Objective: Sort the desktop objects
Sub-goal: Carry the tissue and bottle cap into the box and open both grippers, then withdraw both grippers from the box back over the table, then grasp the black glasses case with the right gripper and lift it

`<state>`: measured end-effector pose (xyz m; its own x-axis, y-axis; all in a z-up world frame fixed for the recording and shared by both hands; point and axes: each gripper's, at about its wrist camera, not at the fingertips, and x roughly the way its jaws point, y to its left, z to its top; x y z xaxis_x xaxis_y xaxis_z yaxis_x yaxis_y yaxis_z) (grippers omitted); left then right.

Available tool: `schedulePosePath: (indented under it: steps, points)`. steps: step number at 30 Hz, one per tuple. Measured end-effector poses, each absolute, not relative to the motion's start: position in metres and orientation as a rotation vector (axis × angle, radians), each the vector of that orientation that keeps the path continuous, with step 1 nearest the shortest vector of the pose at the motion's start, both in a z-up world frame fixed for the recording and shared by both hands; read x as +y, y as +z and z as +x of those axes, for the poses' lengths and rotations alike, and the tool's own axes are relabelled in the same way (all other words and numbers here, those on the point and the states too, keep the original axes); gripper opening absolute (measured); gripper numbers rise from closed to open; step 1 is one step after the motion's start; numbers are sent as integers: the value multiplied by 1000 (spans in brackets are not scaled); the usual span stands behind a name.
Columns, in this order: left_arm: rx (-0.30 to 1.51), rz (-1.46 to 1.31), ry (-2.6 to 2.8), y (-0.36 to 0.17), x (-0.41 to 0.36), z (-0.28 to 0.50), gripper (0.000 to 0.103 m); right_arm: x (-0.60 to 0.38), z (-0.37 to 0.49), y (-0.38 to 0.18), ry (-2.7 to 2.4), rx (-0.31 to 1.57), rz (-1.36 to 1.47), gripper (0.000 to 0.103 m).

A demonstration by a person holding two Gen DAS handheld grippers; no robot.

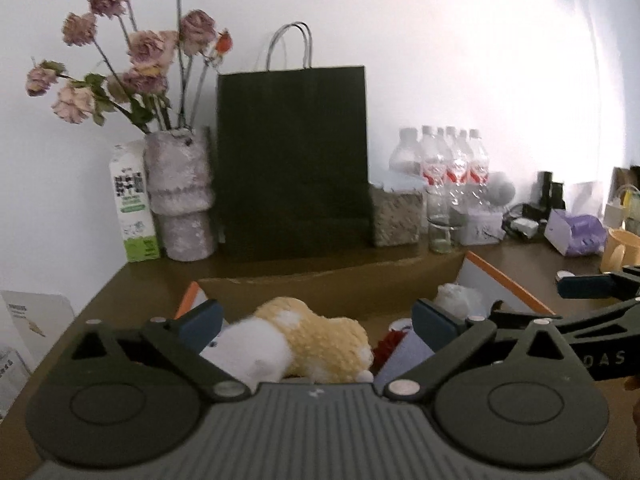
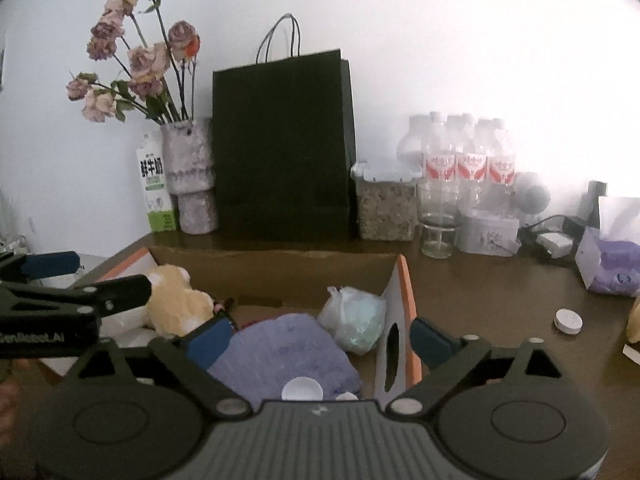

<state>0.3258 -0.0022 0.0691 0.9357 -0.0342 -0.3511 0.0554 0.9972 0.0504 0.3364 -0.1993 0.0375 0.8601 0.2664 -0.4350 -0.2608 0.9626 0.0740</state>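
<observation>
An open cardboard box with orange-edged flaps stands on the brown desk. A yellow and white plush toy lies loose in it, between the wide-apart fingers of my left gripper, which is open and does not press on it. In the right wrist view, my right gripper is open over a purple cloth bundle, a white plastic bag and a white cap. Its right finger stands outside the box's right flap. The plush toy and left gripper show at the left.
Along the wall stand a milk carton, a fuzzy vase of dried roses, a black paper bag, a food container, a glass jar and water bottles. A purple tissue pack and round white lid lie at the right.
</observation>
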Motion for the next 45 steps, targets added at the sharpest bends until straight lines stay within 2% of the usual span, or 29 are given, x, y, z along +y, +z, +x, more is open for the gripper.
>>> schedulePosePath:
  steps: [12,21,34,45]
  points:
    - [362,20,60,87,37,283,103,-183,300,62,341,402,-21,101]
    - [404,-8,168,82,84,239,103,-148,252,57,435,450,-110,101]
    - [508,-40,209,54,131,178,103,-94,222,14,617,725,-144,100]
    - [580,-70,196,40,150,161,103,-67,220,-3,617,866,-222,98]
